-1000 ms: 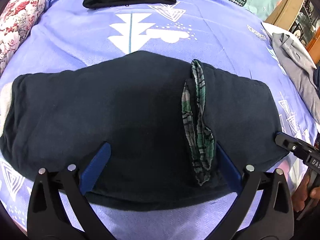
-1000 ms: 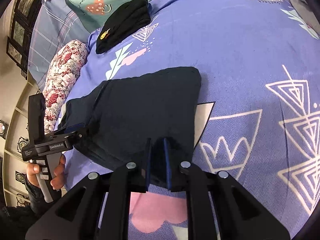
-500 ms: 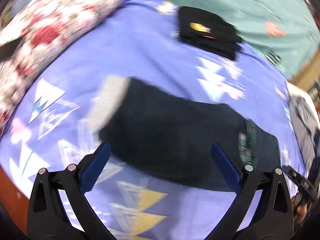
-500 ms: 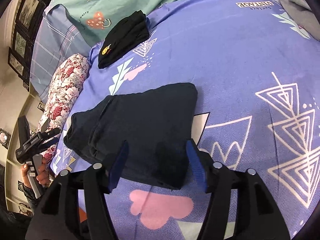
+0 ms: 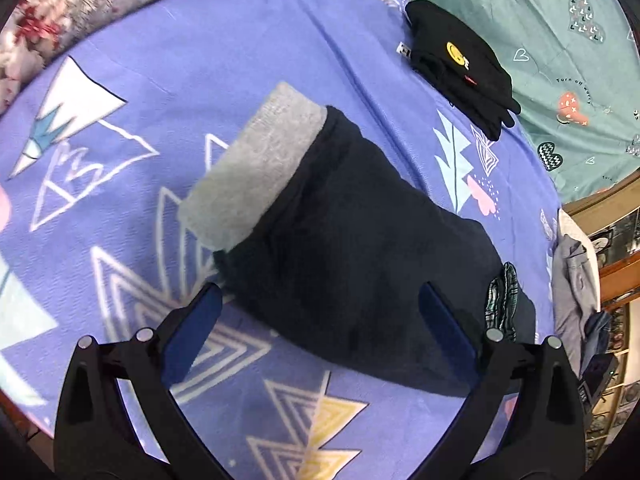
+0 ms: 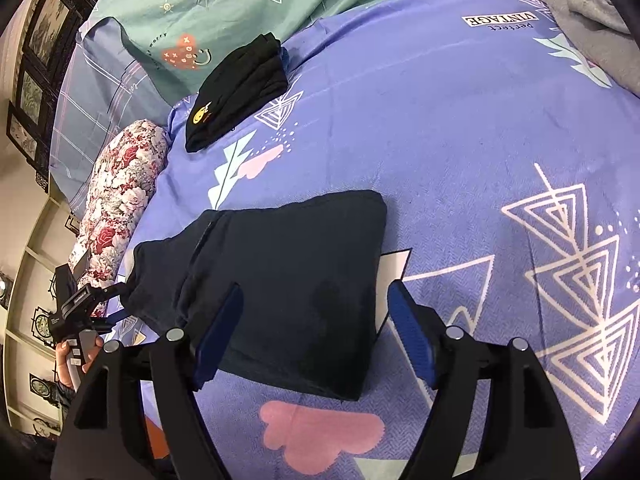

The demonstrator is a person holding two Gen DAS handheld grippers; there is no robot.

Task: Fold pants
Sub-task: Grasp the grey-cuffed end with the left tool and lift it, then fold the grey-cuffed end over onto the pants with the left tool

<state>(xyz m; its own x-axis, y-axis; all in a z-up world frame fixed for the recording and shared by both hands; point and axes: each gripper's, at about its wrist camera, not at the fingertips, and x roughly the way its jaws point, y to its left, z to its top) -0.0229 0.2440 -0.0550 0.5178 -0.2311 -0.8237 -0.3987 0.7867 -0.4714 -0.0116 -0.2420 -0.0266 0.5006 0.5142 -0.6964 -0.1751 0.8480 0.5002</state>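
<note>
The folded dark navy pants (image 5: 360, 264) lie on the purple patterned bedspread (image 5: 240, 60). A grey fleece-lined end (image 5: 252, 168) points up-left, and a plaid pocket lining (image 5: 502, 300) shows at the right. My left gripper (image 5: 320, 316) hovers open over the pants' near edge, holding nothing. In the right wrist view the pants (image 6: 288, 272) lie flat under my right gripper (image 6: 316, 324). Its jaws are opening and the blue pads stand clear of the cloth. The left gripper (image 6: 80, 308) appears there by the pants' left end, held in a hand.
A folded black garment with a yellow smiley (image 6: 236, 92) lies at the far side by the teal pillow (image 6: 240, 0). A floral bolster (image 6: 120, 200) runs along the left. A grey garment (image 6: 592, 12) sits at the far right corner. The bed's edge is near the bottom left.
My right gripper was shut on the pants' near edge and has let go, its jaws spreading wide. My left gripper stayed open, swung leftwards along the pants and rolled.
</note>
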